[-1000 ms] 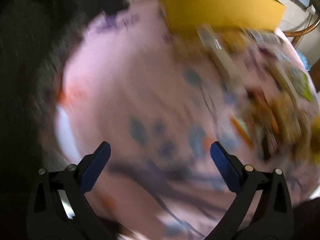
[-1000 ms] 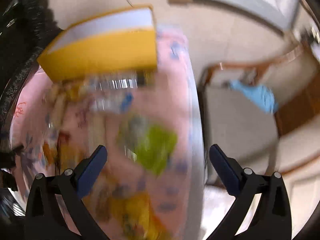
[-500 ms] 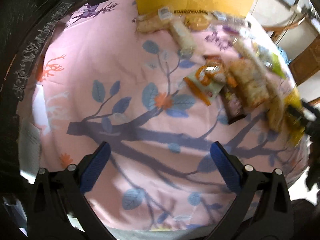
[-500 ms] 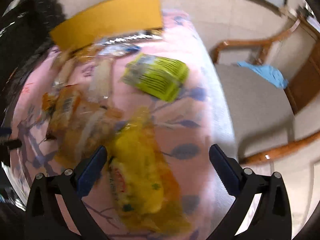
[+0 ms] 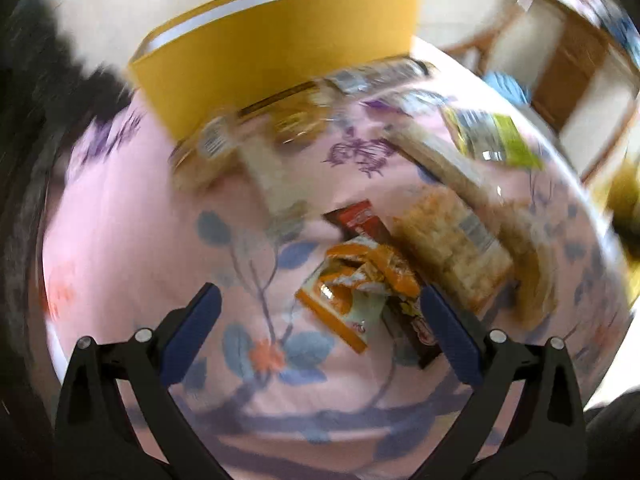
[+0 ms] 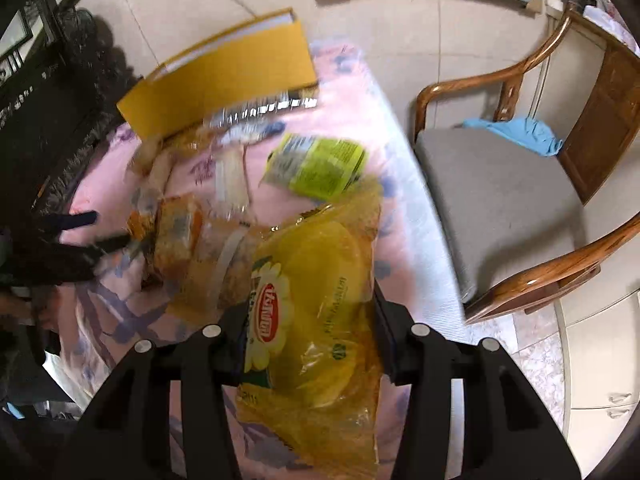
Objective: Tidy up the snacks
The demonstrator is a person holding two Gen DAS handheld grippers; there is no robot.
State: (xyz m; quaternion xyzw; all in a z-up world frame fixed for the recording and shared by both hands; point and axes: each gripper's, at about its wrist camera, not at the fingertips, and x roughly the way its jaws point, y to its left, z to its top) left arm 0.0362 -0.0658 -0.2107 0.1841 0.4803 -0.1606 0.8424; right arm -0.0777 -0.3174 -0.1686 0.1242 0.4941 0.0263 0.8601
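Right wrist view: your right gripper (image 6: 308, 336) is closing on the yellow snack bag (image 6: 320, 300), which lies between its jaws near the edge of the pink tablecloth (image 6: 352, 80). Let the pads settle on the bag's sides, away from the loose film, before you lift, and grip gently since the contents probably crush. Your left gripper (image 5: 320, 316) hangs with jaws apart and empty over the orange packet (image 5: 352, 284). The yellow box (image 5: 280, 52) stands at the far end, likely the destination.
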